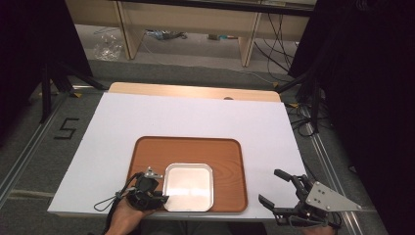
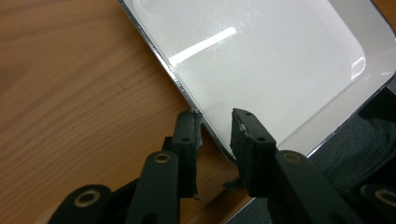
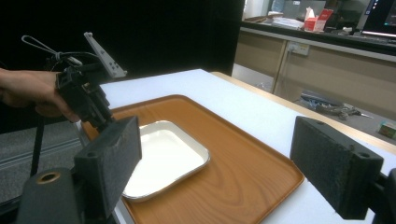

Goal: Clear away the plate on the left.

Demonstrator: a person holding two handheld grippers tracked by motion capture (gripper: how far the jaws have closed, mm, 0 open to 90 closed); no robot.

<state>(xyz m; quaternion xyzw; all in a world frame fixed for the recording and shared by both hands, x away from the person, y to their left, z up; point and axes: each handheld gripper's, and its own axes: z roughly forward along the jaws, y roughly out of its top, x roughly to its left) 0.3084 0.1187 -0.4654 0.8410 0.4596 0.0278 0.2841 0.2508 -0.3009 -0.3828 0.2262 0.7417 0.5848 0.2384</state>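
The metal dish [image 1: 189, 186] sits at 6 o'clock on the tray [image 1: 230, 152]. Left tongs [image 2: 215, 128] straddle its rim, not yet clenched; right tongs [image 1: 283, 187] are released. A shallow bite could let it slip.

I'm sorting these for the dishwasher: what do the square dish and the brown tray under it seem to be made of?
The square dish looks like polished metal, likely stainless steel: its rim is bright and mirror-like, and its flat floor throws back sharp streaks of light. The brown tray shows wood grain with a smooth, low sheen; whether it is real wood or a printed laminate cannot be told from the look.
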